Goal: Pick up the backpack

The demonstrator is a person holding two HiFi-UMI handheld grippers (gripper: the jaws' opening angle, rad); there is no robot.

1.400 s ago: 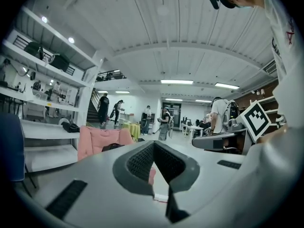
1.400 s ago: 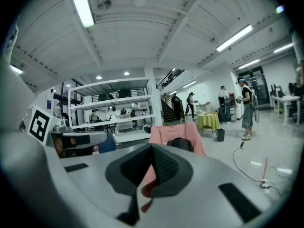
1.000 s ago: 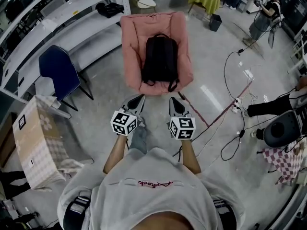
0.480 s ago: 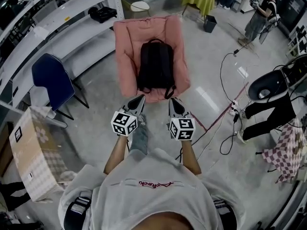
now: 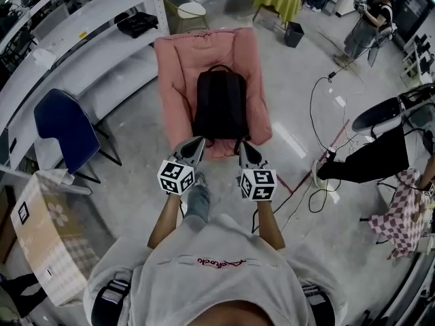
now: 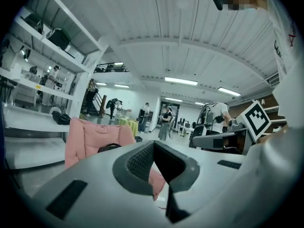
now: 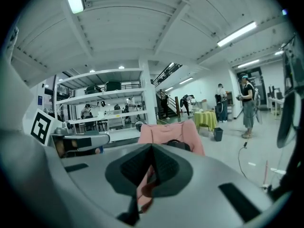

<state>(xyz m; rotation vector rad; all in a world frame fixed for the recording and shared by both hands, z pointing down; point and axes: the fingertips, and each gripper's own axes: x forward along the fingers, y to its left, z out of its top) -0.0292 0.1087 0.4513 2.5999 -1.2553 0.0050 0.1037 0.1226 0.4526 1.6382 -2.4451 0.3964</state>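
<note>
**Approach closing on the backpack; both claws shut, empty**

Change: over the last second you have walked up to the pink armchair (image 5: 173, 66). It now sits closer in the head view. Its front edge is just beyond your claw tips, where a strip of floor lay between them a second ago. The backpack (image 5: 221, 104) has not shifted. It lies flat in the middle of the armchair's seat, black, with its top handle toward the armchair's back and its straps at the front edge.

Claws: your left claw (image 5: 198, 141) and right claw (image 5: 242, 145) are both pinched fully together, nothing held. Each gripper view shows only armchair fabric past the closed tips.

Meaning: I judge this the reach phase, nearly done, with no contact yet. You will need to spread a claw before any grasp.

Surface and room: polished grey concrete floor (image 5: 136, 141). Left of the armchair stand a blue chair (image 5: 61, 124) and white shelving (image 5: 88, 26). Right of it, loose cables (image 5: 319, 175) lie on the floor, so mind your footing. People stand beyond the armchair, well apart.
</note>
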